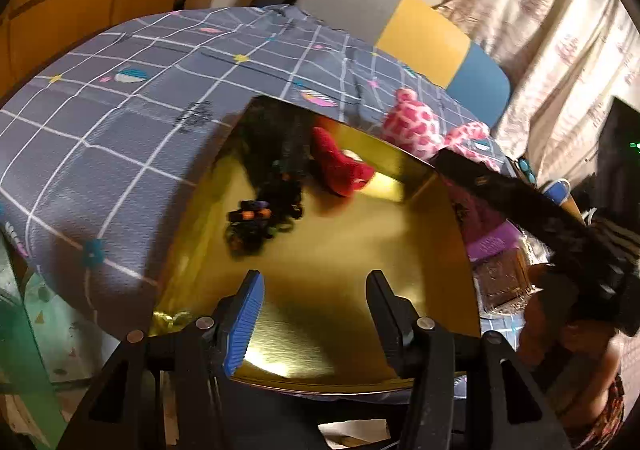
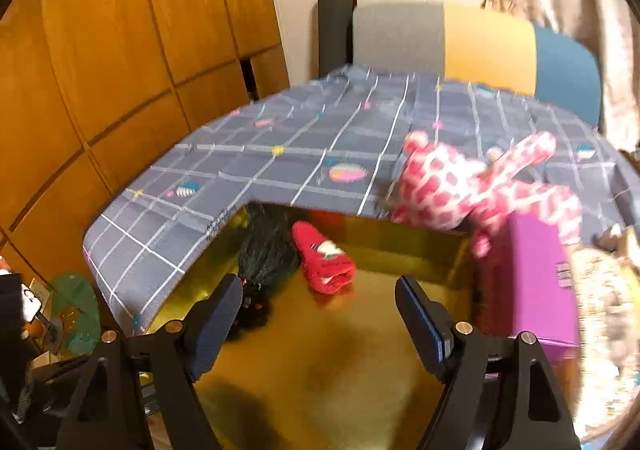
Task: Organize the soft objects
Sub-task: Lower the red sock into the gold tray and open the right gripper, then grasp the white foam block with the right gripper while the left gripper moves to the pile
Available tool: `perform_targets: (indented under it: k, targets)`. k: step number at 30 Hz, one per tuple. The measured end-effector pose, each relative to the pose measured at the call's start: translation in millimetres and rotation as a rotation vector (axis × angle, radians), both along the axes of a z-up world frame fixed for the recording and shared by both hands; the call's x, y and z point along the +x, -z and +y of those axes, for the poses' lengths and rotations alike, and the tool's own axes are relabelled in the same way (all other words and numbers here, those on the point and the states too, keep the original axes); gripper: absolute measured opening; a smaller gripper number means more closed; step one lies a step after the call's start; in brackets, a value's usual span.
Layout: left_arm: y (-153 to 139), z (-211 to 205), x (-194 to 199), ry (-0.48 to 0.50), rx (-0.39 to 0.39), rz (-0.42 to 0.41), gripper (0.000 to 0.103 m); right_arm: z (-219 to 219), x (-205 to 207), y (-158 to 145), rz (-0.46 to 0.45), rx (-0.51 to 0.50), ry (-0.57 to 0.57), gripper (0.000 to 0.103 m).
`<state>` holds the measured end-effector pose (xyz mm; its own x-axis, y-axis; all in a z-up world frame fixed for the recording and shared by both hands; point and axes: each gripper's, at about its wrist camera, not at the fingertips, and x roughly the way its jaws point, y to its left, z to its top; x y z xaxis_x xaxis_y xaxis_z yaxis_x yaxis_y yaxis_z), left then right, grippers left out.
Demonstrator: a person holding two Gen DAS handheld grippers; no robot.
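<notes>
Wooden wardrobe panels [image 2: 120,49] and a pale curtain [image 1: 560,29] are framing a bed whose grey checked sheet [image 1: 120,129] is lying under a gold box [image 1: 340,250]. Inside the box, a red sock [image 2: 324,262] is resting toward twelve o'clock, with a dark hairy bundle [image 2: 266,246] just beside it at nine o'clock. A pink spotted plush toy [image 2: 472,185] is lying on the sheet at the box's far rim, toward one o'clock, near a purple carton [image 2: 536,282]. Both tools are hovering over the box: the left hand-held gripper [image 1: 316,314] is standing open and empty, and the right hand-held gripper [image 2: 320,322] is likewise spread wide, holding nothing.
</notes>
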<state>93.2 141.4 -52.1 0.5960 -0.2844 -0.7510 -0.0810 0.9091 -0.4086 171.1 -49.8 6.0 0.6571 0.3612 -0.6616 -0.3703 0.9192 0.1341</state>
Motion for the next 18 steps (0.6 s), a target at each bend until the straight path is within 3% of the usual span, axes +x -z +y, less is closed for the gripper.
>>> perform_targets:
  k: [5,10,18]
  targets:
    - [-3.8,-18.6,-1.4,0.052,-0.008,-0.032,0.054,-47.6,-26.5,-35.6,-0.134,0.01,0.087,0.082]
    - [-9.9,-44.2,-0.1,0.11,-0.021,-0.055,0.054,-115.7,-40.9,-59.7,-0.198,0.026,0.242,0.083]
    - [-27.4,-94.4,-0.4,0.235,-0.022,-0.114,0.054,-231.7,-52.0,-48.7,-0.155,0.038,0.503,0.084]
